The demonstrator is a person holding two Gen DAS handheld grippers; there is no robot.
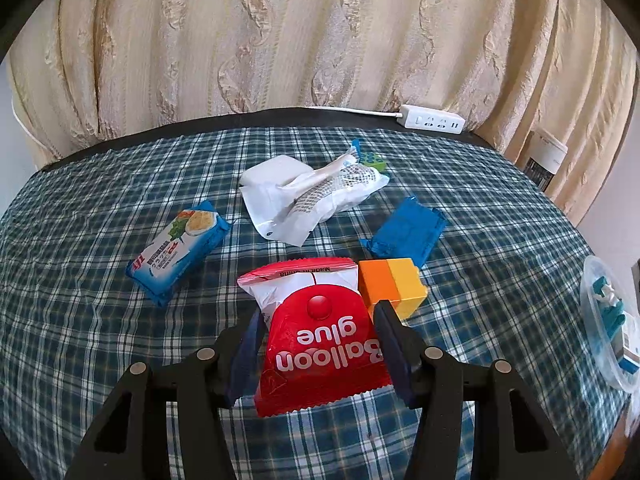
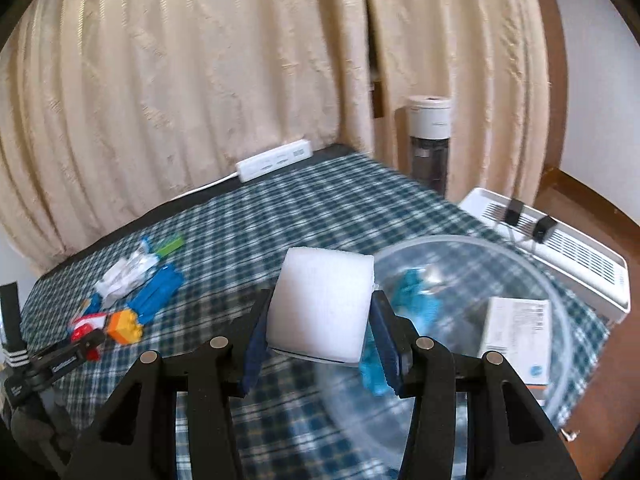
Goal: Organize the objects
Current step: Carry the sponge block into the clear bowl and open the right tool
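A red and white "Balloon glue" packet point(image 1: 320, 336) lies low over the blue plaid tablecloth point(image 1: 100, 320), and my left gripper point(image 1: 318, 308) is shut on its sides. My right gripper point(image 2: 322, 296) is shut on a white foam block point(image 2: 320, 308) and holds it up at the near rim of a clear plastic bowl point(image 2: 472, 240). A blue toy piece point(image 2: 416, 300) and a white box point(image 2: 516, 340) sit in that bowl. An orange and yellow block point(image 1: 392, 286) rests just right of the glue packet.
On the cloth lie a blue cracker packet point(image 1: 178, 252), crumpled white wrappers point(image 1: 304, 196), a blue packet point(image 1: 404, 232) and a green block point(image 1: 374, 160). A power strip point(image 1: 434, 120) sits at the far edge by the curtain. A white appliance point(image 2: 560, 248) stands beyond the bowl.
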